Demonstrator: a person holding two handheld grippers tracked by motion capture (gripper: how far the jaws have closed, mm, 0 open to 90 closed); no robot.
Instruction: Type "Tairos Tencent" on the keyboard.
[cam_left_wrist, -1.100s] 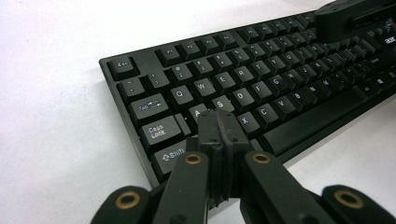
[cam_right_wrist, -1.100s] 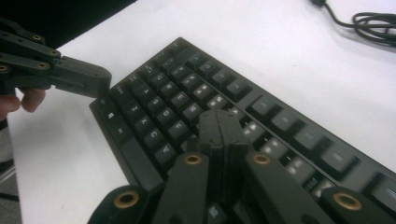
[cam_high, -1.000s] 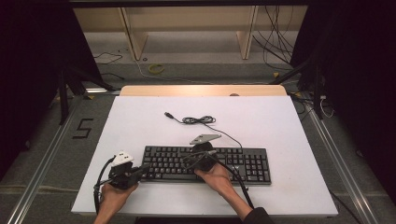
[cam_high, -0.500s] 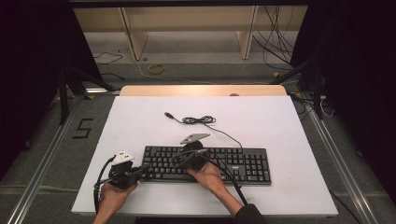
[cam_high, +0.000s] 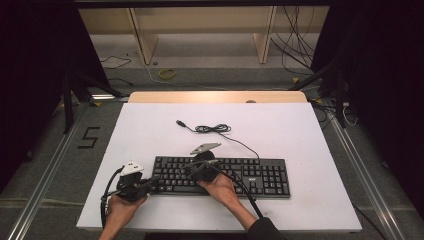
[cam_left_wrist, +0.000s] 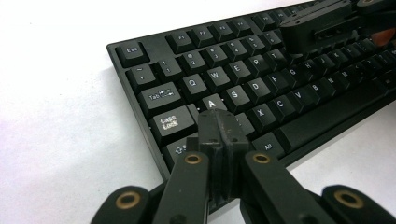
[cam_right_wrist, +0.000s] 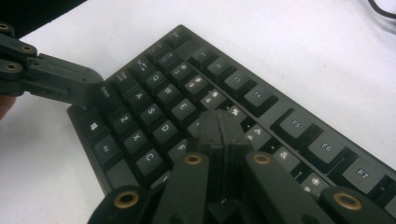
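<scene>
Black keyboard (cam_left_wrist: 261, 88) under both closed, empty claws: left claw (cam_left_wrist: 218, 122) hides Shift; right claw (cam_right_wrist: 219, 126) hides R.

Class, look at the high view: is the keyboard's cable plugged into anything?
No, the cable lies loosely coiled on the white table behind the keyboard, its plug end free.
</scene>
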